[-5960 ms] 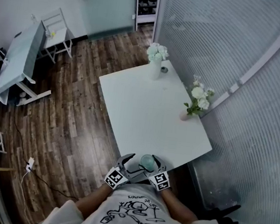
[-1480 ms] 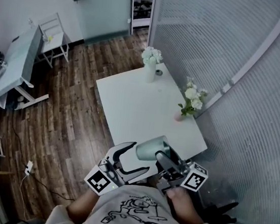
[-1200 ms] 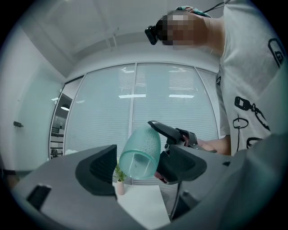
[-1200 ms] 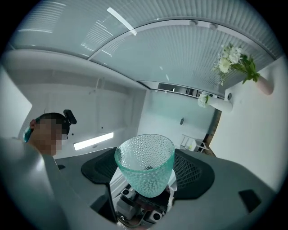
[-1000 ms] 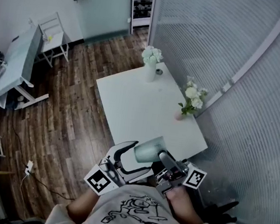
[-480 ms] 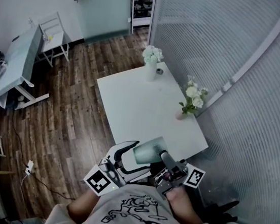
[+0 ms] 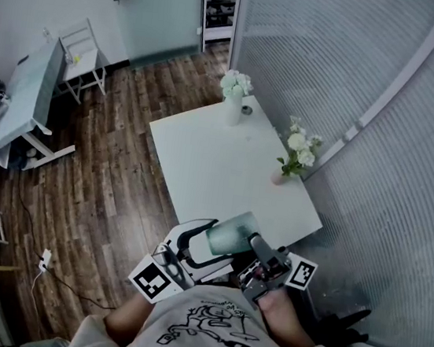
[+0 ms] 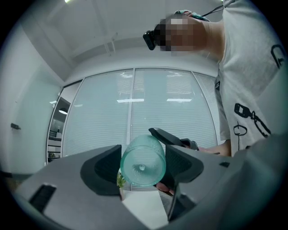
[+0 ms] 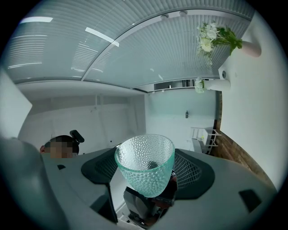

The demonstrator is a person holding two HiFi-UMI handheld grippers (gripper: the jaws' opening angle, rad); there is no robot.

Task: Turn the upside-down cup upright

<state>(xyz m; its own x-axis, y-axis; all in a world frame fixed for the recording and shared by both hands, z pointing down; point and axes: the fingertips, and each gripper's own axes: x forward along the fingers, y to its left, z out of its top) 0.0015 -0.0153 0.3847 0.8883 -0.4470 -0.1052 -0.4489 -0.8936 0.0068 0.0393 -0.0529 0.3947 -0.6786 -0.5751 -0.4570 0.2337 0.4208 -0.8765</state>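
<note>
On white table point(image 7: 217, 169): white vase point(image 7: 231, 110), pink vase point(image 7: 278, 178); wood floor point(image 7: 114, 171); cup point(image 7: 229, 234) aloft.

Cool, even light, soft shadows; ceiling strips point(image 9: 101, 37) glare, and both fisheye views warp into dark edges.

Office-type meeting room. Reference landmark: white table point(image 7: 217, 169).
- Beyond and right of it: curved ribbed glass partition point(image 7: 351, 59).
- Beneath it: wood-plank floor point(image 7: 115, 163).
- On its far corner: flower vase point(image 7: 234, 106).
- Left of it: second white table point(image 7: 24, 100) and white chair point(image 7: 86, 52).
</note>
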